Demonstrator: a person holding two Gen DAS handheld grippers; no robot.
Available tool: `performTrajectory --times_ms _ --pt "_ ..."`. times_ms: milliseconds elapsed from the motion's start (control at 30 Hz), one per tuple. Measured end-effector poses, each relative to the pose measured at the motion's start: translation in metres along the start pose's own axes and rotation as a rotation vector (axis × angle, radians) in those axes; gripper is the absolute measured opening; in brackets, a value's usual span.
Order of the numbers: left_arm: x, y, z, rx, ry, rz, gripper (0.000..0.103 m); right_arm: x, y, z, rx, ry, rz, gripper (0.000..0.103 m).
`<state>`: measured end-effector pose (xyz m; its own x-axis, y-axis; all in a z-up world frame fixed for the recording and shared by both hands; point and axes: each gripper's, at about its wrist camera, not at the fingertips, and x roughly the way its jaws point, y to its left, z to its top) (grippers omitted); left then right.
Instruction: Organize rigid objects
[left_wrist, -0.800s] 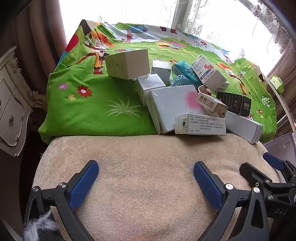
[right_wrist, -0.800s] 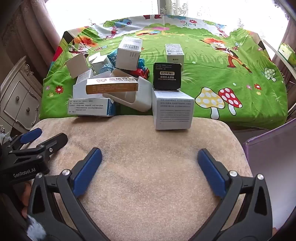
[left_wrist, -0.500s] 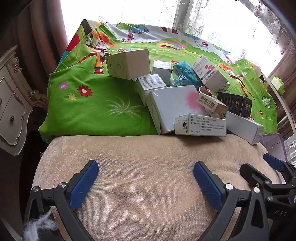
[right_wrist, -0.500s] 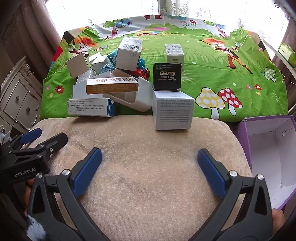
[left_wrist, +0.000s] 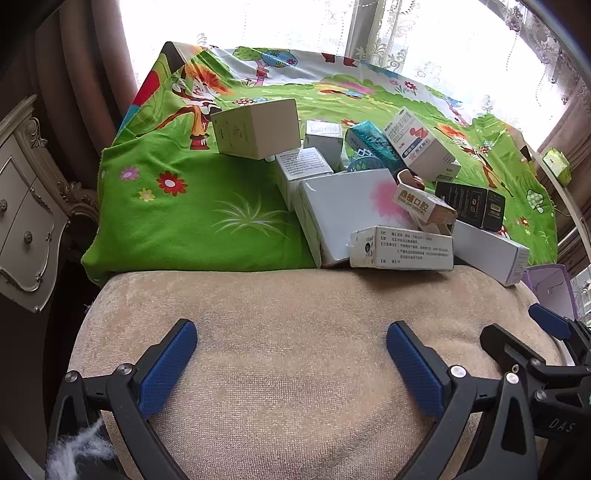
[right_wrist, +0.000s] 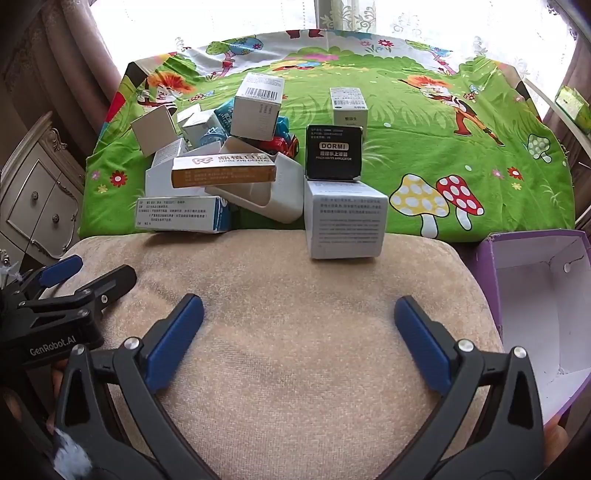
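boxes: pile of small cartons (right_wrist: 229, 162) on the green cartoon cloth (right_wrist: 443, 122), left-centre, leaning on each other, some stacked. Long orange-edged box (right_wrist: 223, 170) lies across a white tray-like box (right_wrist: 266, 201). Black DORMI box (right_wrist: 334, 152) sits on top of a grey-white cube box (right_wrist: 345, 221) at the cloth's near edge, partly over the beige cushion (right_wrist: 295, 332). One white box (right_wrist: 349, 105) stands alone further back.
same pile, L cam: flat white box w/ pink blotch (left_wrist: 347, 210), printed long box (left_wrist: 402, 247) in front of it, big cream box (left_wrist: 256, 127) propped at rear.
change: purple open-top bin (right_wrist: 539, 306), white inside, now fully in at R edge beside the cushion; 0.8 s ago only a sliver showed. Looks empty. A fingertip shows under its near corner, so prob a person brought it in. Pile unmoved.
meaning: likely the drop target is now staged → sorting can start; nothing sorted yet imo.
L gripper (left_wrist: 291, 358): jaws spread wide, nothing between, over cushion, well short of the pile.
R gripper (right_wrist: 299, 332): same, fully spread, empty, over cushion, bin just to its right.
next (guess): grey cube or DORMI nearest R gripper; DORMI on top, take it first or the stack may tip.
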<state>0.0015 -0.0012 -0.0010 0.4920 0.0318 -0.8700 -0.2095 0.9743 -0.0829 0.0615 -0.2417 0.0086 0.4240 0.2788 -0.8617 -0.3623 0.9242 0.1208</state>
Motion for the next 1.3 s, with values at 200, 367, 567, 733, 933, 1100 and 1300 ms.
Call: performTrajectory --times_ms 200,367,567,733,933,1100,1300 --pt "-0.0001 0.0017 0.0004 -0.006 -0.002 -0.01 0.103 0.0 0.0003 0.0002 0.0 0.0 0.0 0.103" --pt "-0.0006 0.0015 0.0003 -0.009 -0.003 -0.014 0.103 0.0004 0.0 0.0006 0.001 -0.001 0.002 0.103" --pt "-0.0011 -0.0002 -0.0002 -0.008 -0.004 -0.013 0.103 -0.0003 -0.0015 -0.0025 0.008 -0.012 0.007 0.103" --pt "-0.0009 -0.0006 -0.0001 -0.009 -0.009 -0.016 0.103 0.0007 0.0008 -0.0018 0.003 -0.01 -0.001 0.103" --pt "-0.001 0.0003 -0.0003 -0.011 -0.011 -0.019 0.103 0.0025 0.0044 0.0012 -0.015 0.005 -0.022 0.103" --pt "-0.0015 0.0008 -0.0003 -0.011 -0.015 -0.02 0.103 0.0014 0.0018 0.002 -0.015 0.015 -0.002 0.103" --pt "-0.0036 0.0014 -0.0008 -0.013 -0.027 -0.021 0.103 0.0 -0.0043 0.0032 -0.025 0.025 0.048 0.103"
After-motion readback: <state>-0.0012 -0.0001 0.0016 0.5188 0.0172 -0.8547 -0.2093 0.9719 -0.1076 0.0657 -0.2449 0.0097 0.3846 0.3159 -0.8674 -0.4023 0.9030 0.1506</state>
